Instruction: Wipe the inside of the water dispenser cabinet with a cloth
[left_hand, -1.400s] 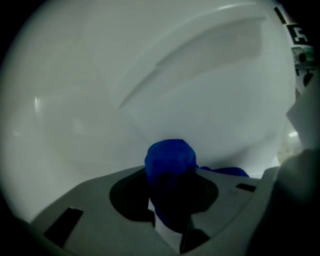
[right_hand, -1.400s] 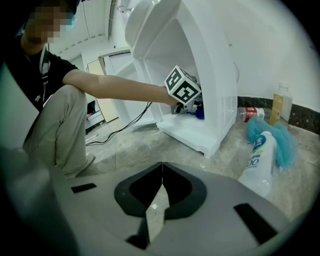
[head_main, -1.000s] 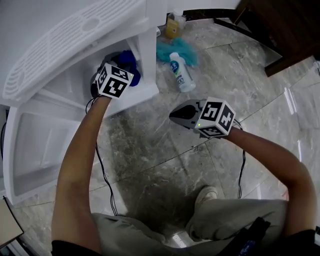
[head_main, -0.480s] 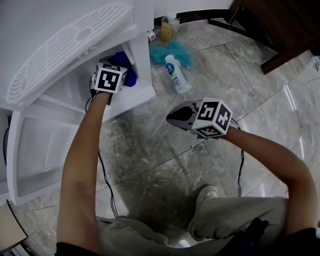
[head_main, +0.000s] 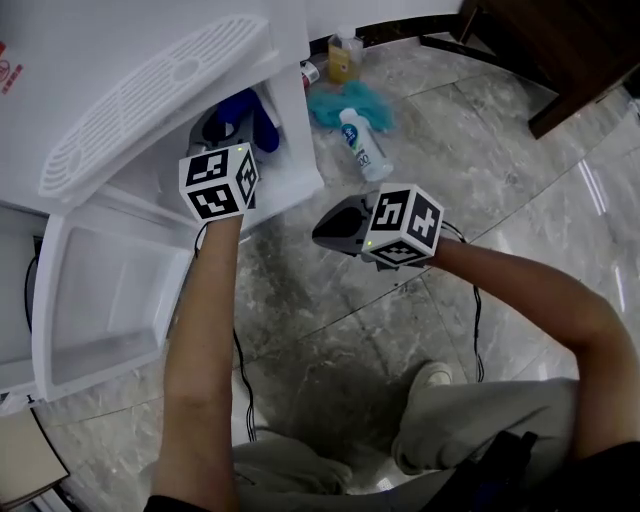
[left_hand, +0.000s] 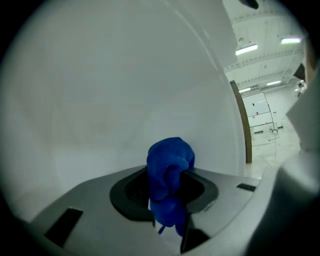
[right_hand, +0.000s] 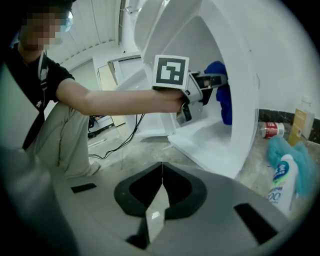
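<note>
left hand-held gripper (left_hand: 167, 197) pinches a blue cloth (left_hand: 170, 160) inside the open white water dispenser cabinet (head_main: 290, 130), near its wall. wiping seems under way, unfinished. right hand-held gripper (right_hand: 161, 200) hovers outside, jaws together, empty.

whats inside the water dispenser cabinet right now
The left gripper, shut on a blue cloth, reaches into the cabinet. Around it only bare white surface shows. The gripper and the cabinet's side wall hide the deeper corners.
</note>
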